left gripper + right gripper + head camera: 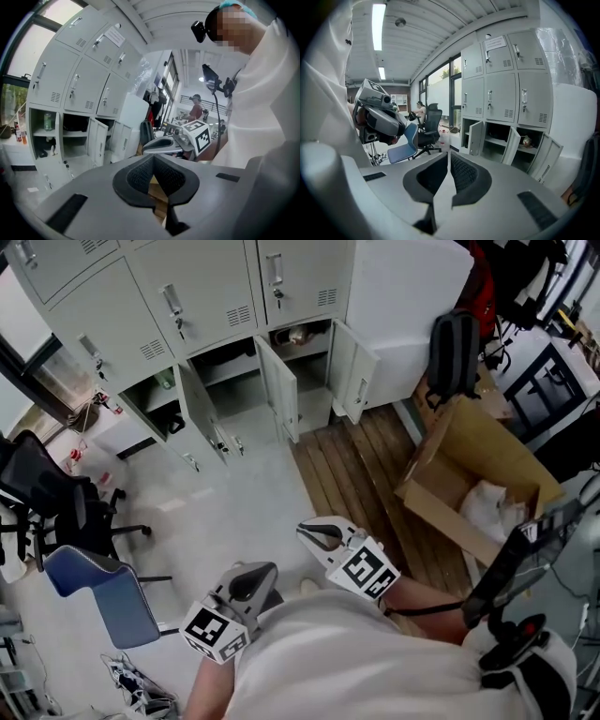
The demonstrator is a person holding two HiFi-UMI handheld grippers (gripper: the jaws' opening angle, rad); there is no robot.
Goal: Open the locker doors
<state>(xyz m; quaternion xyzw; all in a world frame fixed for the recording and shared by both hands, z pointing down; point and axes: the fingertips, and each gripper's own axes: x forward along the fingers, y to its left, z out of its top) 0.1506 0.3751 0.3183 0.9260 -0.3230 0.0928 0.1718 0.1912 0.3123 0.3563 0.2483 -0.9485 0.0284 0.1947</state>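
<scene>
Since the head view crops the locker bank [112,320] at its top edge, the door count is taken from the right gripper view. The bank stands at the far side of the pale floor [234,512], well apart from both grippers.

Hidden or unclear:
- In the head view the person's white top [375,652] covers everything behind the marker cubes [214,632].
- The open compartments are shadowed. A green bottle [166,381] shows in the left one and a roundish item [297,335] in the right one, kind not readable. The middle one is too dark to tell.
- The cardboard box [469,488] on the wooden strip [361,456] holds something white, not identifiable.

Counts:
- Locker doors: nine, in three rows of three.
- Open: three, all in the bottom row, namely left door [202,423], middle door [279,385] and right door [354,371]. Each is swung out toward the room.
- Closed: six, in the two upper rows.
- Chairs: two, a blue chair [98,592] and a black office chair [47,493], both at the left of the floor.
- Bags: one black backpack [453,352], just right of the bank.
- Tongs: two. On the left gripper [153,155] the jaws are clenched, pads meeting at the tips, nothing between. On the right gripper [448,152] the jaws are drawn together to a thin slit, gripping nothing.
</scene>
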